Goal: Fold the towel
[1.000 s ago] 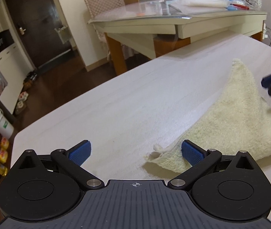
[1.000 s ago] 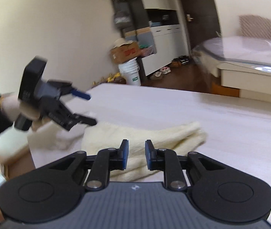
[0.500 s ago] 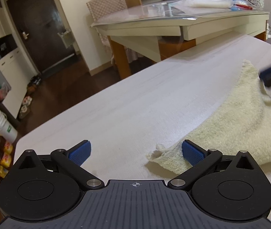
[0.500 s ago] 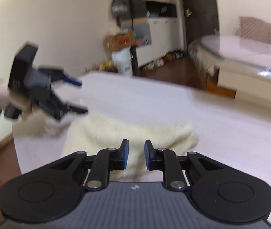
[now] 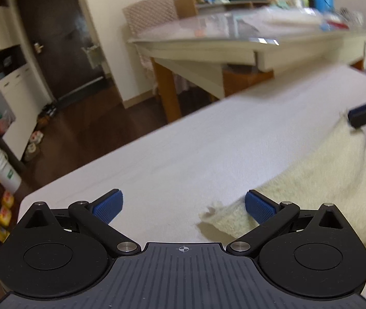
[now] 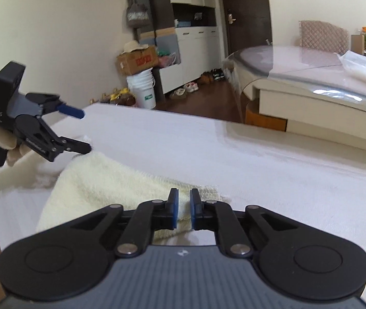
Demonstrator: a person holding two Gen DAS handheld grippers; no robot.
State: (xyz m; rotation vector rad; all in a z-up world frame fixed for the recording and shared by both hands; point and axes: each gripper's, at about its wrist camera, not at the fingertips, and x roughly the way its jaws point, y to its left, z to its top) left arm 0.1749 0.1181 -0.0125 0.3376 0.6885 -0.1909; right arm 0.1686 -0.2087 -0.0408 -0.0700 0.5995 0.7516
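Observation:
A cream terry towel (image 5: 324, 180) (image 6: 100, 180) lies rumpled on the white table (image 5: 195, 149). My left gripper (image 5: 184, 206) (image 6: 86, 131) is open just above the table. The towel's frayed near corner sits by its right finger, and nothing is between its pads. At the towel's far corner, my right gripper (image 6: 183, 204) (image 5: 360, 116) is closing its jaws. That corner of the cloth fills the narrow gap between the blue pads.
A second table (image 5: 247, 43) (image 6: 311, 87) covered with clear plastic stands beyond, with a quilted chair (image 5: 152, 15) behind it. White buckets (image 6: 144, 90) and a cardboard box (image 6: 136, 60) sit on the dark floor past the table's edge. A gloved hand (image 6: 0, 139) holds the left gripper.
The right gripper's jaws narrowed around the towel's far corner after shifting along the towel. The left gripper stayed open and nearly still beside the near corner.

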